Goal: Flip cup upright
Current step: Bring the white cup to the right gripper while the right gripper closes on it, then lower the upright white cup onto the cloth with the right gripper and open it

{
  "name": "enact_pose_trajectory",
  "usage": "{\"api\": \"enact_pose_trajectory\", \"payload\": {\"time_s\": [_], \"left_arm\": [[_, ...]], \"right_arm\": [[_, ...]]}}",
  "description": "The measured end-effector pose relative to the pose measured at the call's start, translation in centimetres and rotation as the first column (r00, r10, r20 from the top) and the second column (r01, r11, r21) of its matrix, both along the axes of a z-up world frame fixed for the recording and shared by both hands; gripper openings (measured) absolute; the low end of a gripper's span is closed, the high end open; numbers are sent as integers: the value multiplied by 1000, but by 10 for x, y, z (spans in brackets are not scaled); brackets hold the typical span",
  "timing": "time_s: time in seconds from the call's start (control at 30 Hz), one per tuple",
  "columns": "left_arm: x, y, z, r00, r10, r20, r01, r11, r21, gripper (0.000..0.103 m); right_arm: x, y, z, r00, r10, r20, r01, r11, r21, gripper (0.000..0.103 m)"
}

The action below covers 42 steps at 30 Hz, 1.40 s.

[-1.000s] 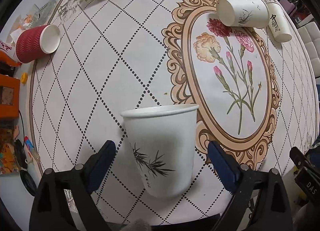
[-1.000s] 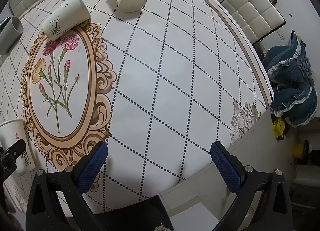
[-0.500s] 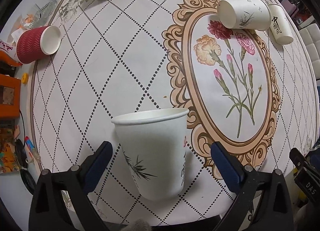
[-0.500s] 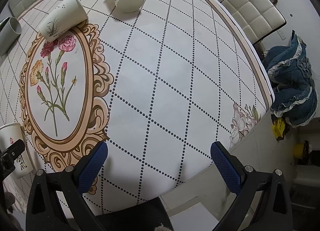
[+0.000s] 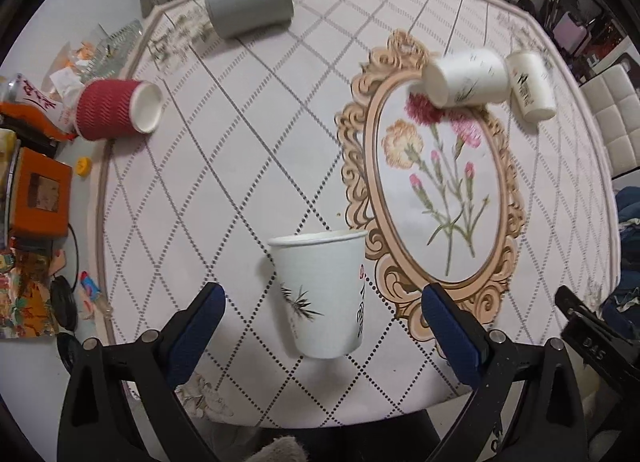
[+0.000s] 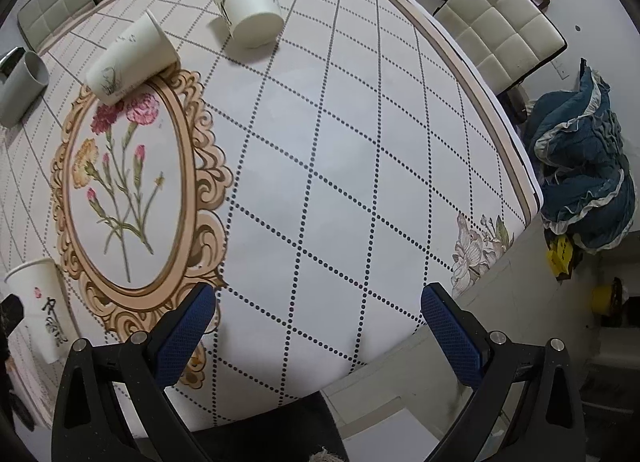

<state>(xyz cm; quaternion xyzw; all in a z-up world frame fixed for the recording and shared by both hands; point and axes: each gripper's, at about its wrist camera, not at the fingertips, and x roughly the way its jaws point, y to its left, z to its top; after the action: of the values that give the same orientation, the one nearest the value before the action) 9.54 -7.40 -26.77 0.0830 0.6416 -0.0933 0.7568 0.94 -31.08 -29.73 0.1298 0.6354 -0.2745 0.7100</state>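
A white paper cup with a bamboo print (image 5: 320, 290) stands upright on the table, between and beyond the fingers of my left gripper (image 5: 322, 320), which is open and not touching it. The same cup shows at the left edge of the right wrist view (image 6: 38, 306). My right gripper (image 6: 318, 326) is open and empty above the table's near right part. Two more white paper cups lie on their sides at the far end: one with a plant print (image 5: 466, 78) (image 6: 130, 58) and one with black lettering (image 5: 530, 86) (image 6: 250, 6).
A red ribbed cup (image 5: 116, 110) and a grey cup (image 5: 248, 2) (image 6: 20, 88) lie on their sides at the left and far left. Clutter, an orange box (image 5: 38, 192) and cables sit off the table's left edge. White chairs (image 6: 500, 26) and a blue garment (image 6: 584, 178) stand to the right.
My left gripper has drawn back and up from the upright cup, which now looks smaller and farther away. The right gripper has shifted slightly; the cups on their sides have not moved.
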Motion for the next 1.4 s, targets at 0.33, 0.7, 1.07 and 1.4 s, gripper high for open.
{"api": "enact_pose_trajectory", "payload": {"time_s": [0.33,0.7,1.07,1.4], "left_arm": [[-1,58,57,987,82,139,-85,996,16,100],[-7,157,15,960,260,108,-272,954,125,100],[-4,196,-31,950,309,37,-311,933,180,102],[0,203,-58,946,320,-44,-307,934,182,102]], "right_arm": [[20,46,49,992,103,70,-105,994,17,103],[62,168,42,925,375,65,-380,920,92,103],[91,236,-8,867,498,-8,-487,850,201,90],[104,245,-51,873,484,-62,-439,835,331,64]]}}
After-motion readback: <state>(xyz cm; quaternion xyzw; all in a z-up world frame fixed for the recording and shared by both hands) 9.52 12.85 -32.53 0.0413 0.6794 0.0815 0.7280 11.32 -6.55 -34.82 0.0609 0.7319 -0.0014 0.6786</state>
